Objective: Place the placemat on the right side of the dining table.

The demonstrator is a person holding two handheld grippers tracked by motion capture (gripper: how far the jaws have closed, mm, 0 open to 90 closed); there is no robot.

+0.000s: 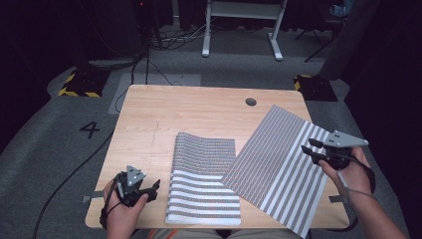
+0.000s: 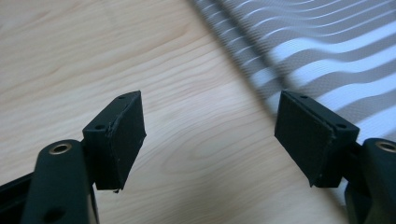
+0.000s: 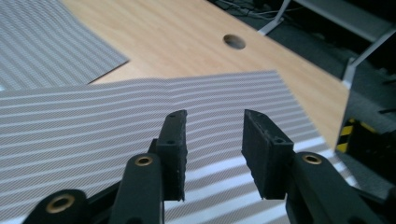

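Two grey-and-white striped cloths lie on the wooden table [image 1: 149, 114]. One cloth [image 1: 204, 179] is folded into a rectangle at the front middle, its far part slightly humped. The other cloth [image 1: 278, 169] lies spread flat and askew at the right, overhanging the front edge. My left gripper [image 1: 154, 189] hovers at the front left, just left of the folded cloth [image 2: 327, 51], jaws wide open [image 2: 210, 135] over bare wood. My right gripper [image 1: 307, 146] hangs above the right edge of the spread cloth [image 3: 93, 126], jaws apart [image 3: 212, 149] with nothing between them.
A round cable hole [image 1: 251, 102] sits near the table's far edge. Bare wood covers the far and left parts of the table. A white desk frame [image 1: 239, 30], cables and yellow-black floor markers [image 1: 79, 84] lie on the grey carpet beyond.
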